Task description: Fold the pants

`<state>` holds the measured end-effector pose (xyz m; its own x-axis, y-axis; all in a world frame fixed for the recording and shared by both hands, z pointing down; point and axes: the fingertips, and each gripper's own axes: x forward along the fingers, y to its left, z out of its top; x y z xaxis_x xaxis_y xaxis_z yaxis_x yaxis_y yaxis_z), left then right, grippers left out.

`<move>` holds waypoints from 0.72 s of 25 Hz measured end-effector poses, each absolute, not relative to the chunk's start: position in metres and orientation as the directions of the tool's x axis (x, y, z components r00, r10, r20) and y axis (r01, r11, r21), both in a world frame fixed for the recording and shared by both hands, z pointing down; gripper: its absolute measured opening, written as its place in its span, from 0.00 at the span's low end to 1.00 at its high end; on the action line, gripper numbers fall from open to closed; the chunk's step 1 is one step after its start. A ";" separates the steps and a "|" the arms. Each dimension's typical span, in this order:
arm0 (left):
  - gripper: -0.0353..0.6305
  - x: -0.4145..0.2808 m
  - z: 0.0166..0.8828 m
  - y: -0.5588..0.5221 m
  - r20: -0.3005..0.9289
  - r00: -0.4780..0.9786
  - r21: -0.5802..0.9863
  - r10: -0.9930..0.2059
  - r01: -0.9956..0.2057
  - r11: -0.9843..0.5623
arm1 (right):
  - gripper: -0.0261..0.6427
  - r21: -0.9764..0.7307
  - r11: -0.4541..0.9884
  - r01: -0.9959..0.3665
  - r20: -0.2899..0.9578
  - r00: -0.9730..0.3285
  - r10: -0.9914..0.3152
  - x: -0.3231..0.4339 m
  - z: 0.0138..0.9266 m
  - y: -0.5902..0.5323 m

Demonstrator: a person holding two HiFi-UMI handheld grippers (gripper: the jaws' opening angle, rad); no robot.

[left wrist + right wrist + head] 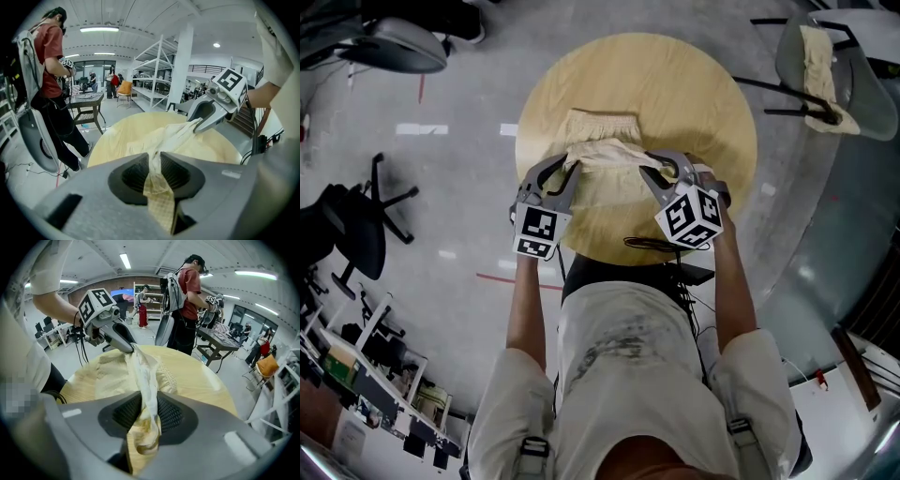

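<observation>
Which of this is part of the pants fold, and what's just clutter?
In the job: pants, round table under them, left gripper and right gripper, both shut on the fabric.
Lying about: cloth draped over the grey chair, black office chair, person in red shirt.

Floor (pixel 478 84): grey polished concrete, red tape marks (pixel 502 277).
Furniture: black office chair (pixel 352 230) at left; grey chair (pixel 867 89) upper right; white shelving (pixel 152 75).
Light: ceiling strip lamps (pixel 98 29).

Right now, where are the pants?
In the head view, the pants lie on the round wooden table, their near edge lifted between the left gripper and the right gripper, both pinching it.
</observation>
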<state>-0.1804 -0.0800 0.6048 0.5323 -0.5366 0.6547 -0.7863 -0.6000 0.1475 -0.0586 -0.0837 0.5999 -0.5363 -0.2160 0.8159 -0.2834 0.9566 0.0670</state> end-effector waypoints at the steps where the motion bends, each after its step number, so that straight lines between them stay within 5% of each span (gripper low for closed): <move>1: 0.19 -0.181 0.605 -0.082 0.654 0.528 0.145 -0.542 -0.791 -0.595 | 0.21 0.071 0.956 -0.286 0.814 -0.538 -0.221 -0.058 0.600 -0.086; 18: 0.18 -0.200 0.585 -0.140 0.590 0.428 0.082 -0.684 -0.875 -0.477 | 0.22 0.162 0.910 -0.383 0.733 -0.570 -0.371 -0.063 0.579 -0.141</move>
